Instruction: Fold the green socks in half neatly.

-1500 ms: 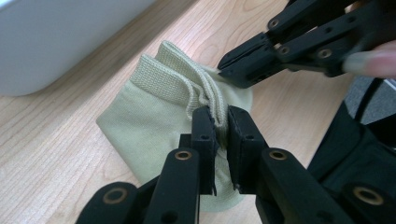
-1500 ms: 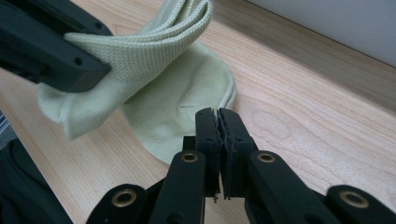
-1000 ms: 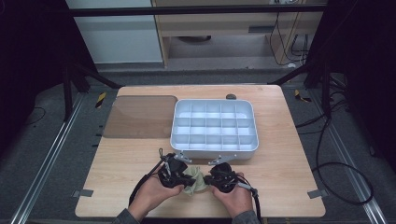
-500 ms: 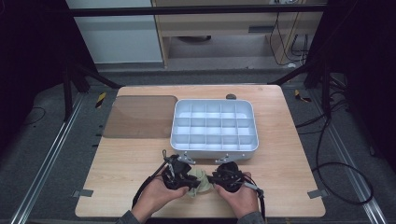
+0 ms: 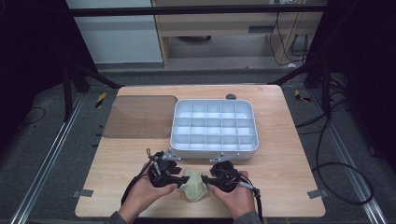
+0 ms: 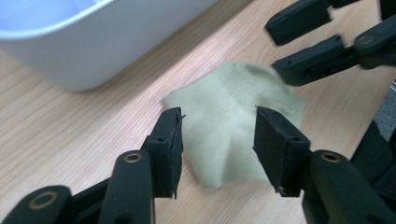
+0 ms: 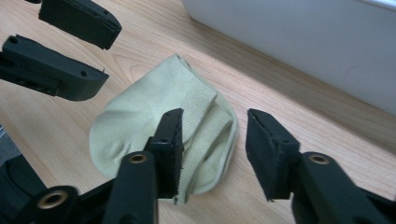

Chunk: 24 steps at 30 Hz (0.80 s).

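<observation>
A pale green folded sock [image 5: 192, 185] lies flat on the wooden table near its front edge. My left gripper [image 5: 180, 175] sits at the sock's left side and my right gripper [image 5: 205, 180] at its right, fingertips facing each other. Both pairs of jaws have just been opening. In the left gripper view the sock [image 6: 224, 126] lies under the open left gripper [image 6: 217, 135], its pads clear of the cloth. In the right gripper view the right gripper [image 7: 212, 140] stands open over the folded edge of the sock [image 7: 149, 112], not pressing on it.
A white compartment tray [image 5: 253, 144] with many empty cells stands just behind the grippers, its front wall close to them. A brown flat sheet [image 5: 140, 116] lies at the back left. Bare wood stretches to the left and right of the hands.
Both grippers' jaws have spread apart and let go of the sock, which now rests on the table. The left hand has shifted slightly.
</observation>
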Tool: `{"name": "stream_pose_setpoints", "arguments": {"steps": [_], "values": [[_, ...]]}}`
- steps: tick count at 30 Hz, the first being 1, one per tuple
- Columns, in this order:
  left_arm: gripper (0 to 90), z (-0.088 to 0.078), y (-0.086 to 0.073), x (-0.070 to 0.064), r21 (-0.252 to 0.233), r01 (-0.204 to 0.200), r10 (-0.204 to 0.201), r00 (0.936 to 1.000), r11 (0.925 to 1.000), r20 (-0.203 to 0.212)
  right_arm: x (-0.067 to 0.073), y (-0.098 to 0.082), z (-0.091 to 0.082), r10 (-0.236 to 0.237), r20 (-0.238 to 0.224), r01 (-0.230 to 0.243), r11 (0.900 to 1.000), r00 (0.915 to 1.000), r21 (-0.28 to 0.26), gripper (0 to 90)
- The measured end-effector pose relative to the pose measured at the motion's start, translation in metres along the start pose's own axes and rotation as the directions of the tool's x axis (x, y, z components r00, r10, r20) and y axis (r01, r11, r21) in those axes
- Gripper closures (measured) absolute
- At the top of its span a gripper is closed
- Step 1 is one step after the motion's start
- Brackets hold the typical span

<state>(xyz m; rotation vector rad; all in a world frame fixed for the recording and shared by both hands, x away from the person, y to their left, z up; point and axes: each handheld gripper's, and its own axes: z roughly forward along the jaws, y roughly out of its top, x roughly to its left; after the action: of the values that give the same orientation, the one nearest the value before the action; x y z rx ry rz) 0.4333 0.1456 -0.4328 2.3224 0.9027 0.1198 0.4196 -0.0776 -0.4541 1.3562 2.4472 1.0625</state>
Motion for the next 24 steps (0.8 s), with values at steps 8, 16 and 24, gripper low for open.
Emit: {"name": "stream_pose_setpoints", "arguments": {"steps": [8, 16, 24], "values": [[46.1, 0.003, -0.012, 0.003, -0.012, 0.017, -0.017, 0.9998, 0.9998, -0.008, 0.005, 0.002, 0.002, -0.003, 0.030, 0.003, 1.000, 0.9995, 0.002, 44.2], [43.7, 0.017, -0.017, -0.006, 0.002, 0.003, -0.003, 1.0000, 1.0000, -0.006, 0.012, 0.000, 0.012, -0.007, 0.057, 0.006, 1.000, 0.9984, 0.018, 34.5], [46.8, 0.034, -0.025, -0.007, 0.058, -0.037, 0.040, 0.9976, 0.9976, -0.057, 0.012, -0.008, 0.021, -0.023, 0.077, 0.018, 0.998, 0.9968, 0.064, 34.7]]}}
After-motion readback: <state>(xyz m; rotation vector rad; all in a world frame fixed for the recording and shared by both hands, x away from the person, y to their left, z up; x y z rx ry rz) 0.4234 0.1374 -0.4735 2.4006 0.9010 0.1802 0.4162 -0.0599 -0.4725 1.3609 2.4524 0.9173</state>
